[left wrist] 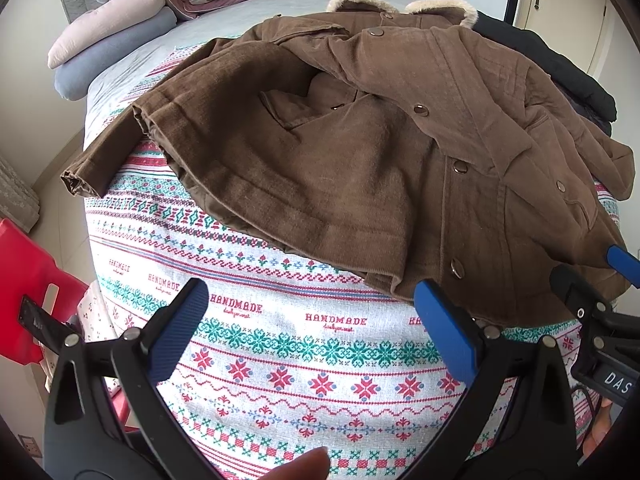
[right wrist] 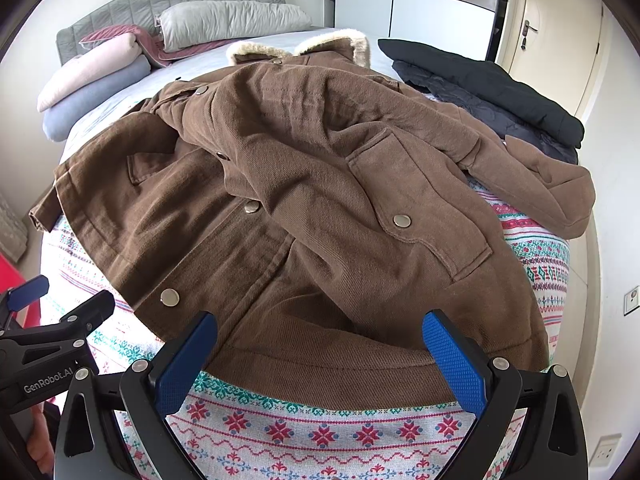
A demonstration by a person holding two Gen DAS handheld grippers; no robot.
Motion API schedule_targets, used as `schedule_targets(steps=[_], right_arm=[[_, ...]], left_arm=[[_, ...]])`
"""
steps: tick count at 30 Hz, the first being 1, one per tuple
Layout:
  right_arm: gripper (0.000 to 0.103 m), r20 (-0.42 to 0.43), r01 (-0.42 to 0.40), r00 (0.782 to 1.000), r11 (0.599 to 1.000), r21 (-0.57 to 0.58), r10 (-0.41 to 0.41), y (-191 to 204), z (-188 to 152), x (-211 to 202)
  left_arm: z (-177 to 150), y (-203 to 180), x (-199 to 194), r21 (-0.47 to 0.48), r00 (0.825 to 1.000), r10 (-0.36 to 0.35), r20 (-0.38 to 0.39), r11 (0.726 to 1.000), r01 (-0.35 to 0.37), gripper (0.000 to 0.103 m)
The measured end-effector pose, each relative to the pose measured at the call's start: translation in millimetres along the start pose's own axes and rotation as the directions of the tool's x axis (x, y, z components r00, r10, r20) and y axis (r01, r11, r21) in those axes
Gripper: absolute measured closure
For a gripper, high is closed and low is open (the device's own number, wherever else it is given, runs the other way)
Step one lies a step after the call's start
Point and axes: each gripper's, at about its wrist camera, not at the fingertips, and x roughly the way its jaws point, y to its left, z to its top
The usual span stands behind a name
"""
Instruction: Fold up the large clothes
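Note:
A brown corduroy jacket (left wrist: pixel 360 152) with a cream fur collar and metal snap buttons lies rumpled, front up, on the patterned bedspread (left wrist: pixel 304 344); it also shows in the right wrist view (right wrist: pixel 320 208). One sleeve (left wrist: pixel 100 160) hangs toward the bed's left edge. My left gripper (left wrist: pixel 316 316) is open and empty, just short of the jacket's hem. My right gripper (right wrist: pixel 320 344) is open and empty, its fingers over the hem. Each gripper shows at the edge of the other's view.
Folded pillows and blankets (right wrist: pixel 96 76) lie at the head of the bed. A dark folded garment (right wrist: pixel 492 88) lies right of the jacket. A red object (left wrist: pixel 28 280) stands left of the bed. A door (right wrist: pixel 552 40) is at the far right.

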Motion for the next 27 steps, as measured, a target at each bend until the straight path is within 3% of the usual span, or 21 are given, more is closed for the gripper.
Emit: schedule_targets(steps=[10,14,17,19,21,25,27], right_arm=[[0.0,0.009,0.004,1.0,1.0,0.01,-0.004,-3,-1,-2],[0.0,0.012,-0.012,1.0,1.0,-0.008,0.012,-9,1,-4],[0.0,0.031,-0.022,0.999,1.0,-0.014,0.022,-22,5,-11],[0.0,0.035,-0.036,0.999,0.999,-0.003,0.036,-38,10,-14],[0.0,0.04,-0.07,0.997,0.997,0.032,0.069,-60,17,-16],[0.0,0.027,-0.109,0.994,0.99,0.095,0.107,-104,32,-11],[0.0,0.001,-0.132,0.991,0.981,0.142,0.133,-124,39,-2]], left_arm=[[5,3,7,0.017,1.0,-0.009,-0.024,1.0,0.01,0.001],[2,1,-1,0.095,0.996,-0.046,0.079,0.995,0.039,0.001],[6,5,-6,0.17,0.994,-0.051,0.094,0.985,0.035,0.001],[19,15,-8,0.185,0.992,0.002,0.124,0.982,-0.025,0.001],[35,31,-8,0.158,0.993,0.013,0.116,0.987,-0.032,0.001],[67,80,-11,0.025,0.986,-0.108,0.128,0.994,0.106,0.001],[85,98,-7,-0.006,0.982,-0.134,0.134,0.991,0.136,0.001]])
